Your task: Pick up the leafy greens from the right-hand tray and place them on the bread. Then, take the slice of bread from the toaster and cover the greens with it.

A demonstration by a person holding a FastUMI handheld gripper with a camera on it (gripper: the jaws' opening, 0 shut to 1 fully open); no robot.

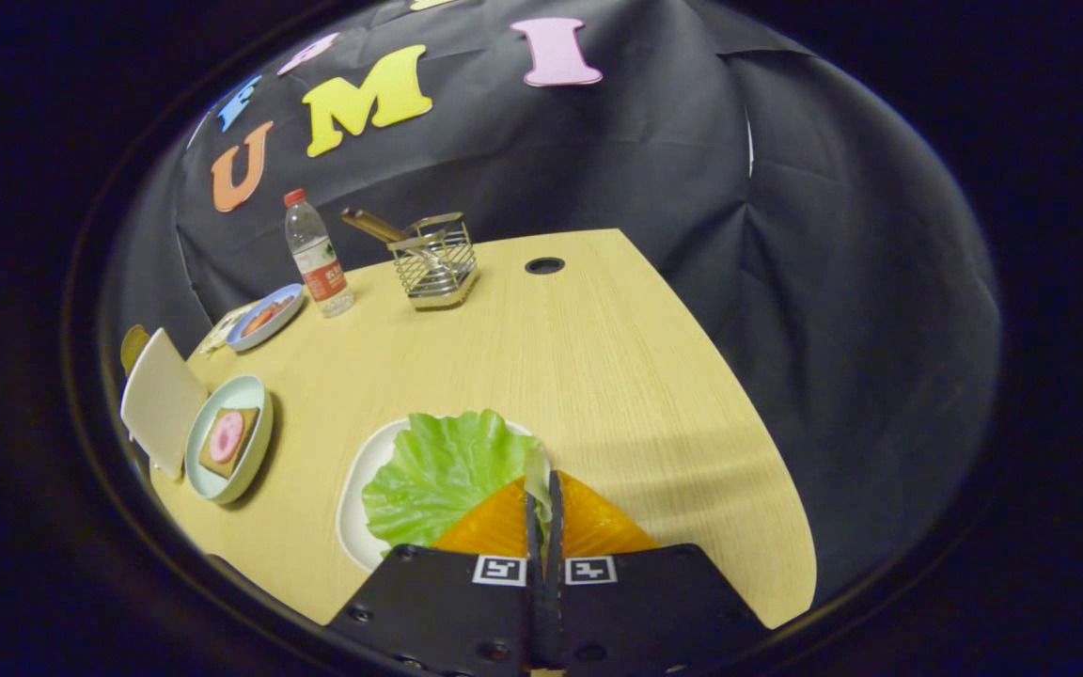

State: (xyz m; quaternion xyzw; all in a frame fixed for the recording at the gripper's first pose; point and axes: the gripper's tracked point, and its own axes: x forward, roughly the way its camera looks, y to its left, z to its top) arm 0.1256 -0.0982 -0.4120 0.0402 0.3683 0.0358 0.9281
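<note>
The gripper (541,494) has its fingers pinched together on the edge of the leafy greens (443,470), which lie on a white tray (358,484) on the surface (598,376).

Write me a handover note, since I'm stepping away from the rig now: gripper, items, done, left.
Hand-held gripper: fingers closed on the near edge of the leafy greens.
Greens lie over the white tray, just ahead of the fingers.
Bread, with a pink slice on it, sits on the pale green plate off to the left, next to the white toaster.
Done: greens grasped.
Left: carry the greens to the bread, then cover them with the toaster slice.
</note>
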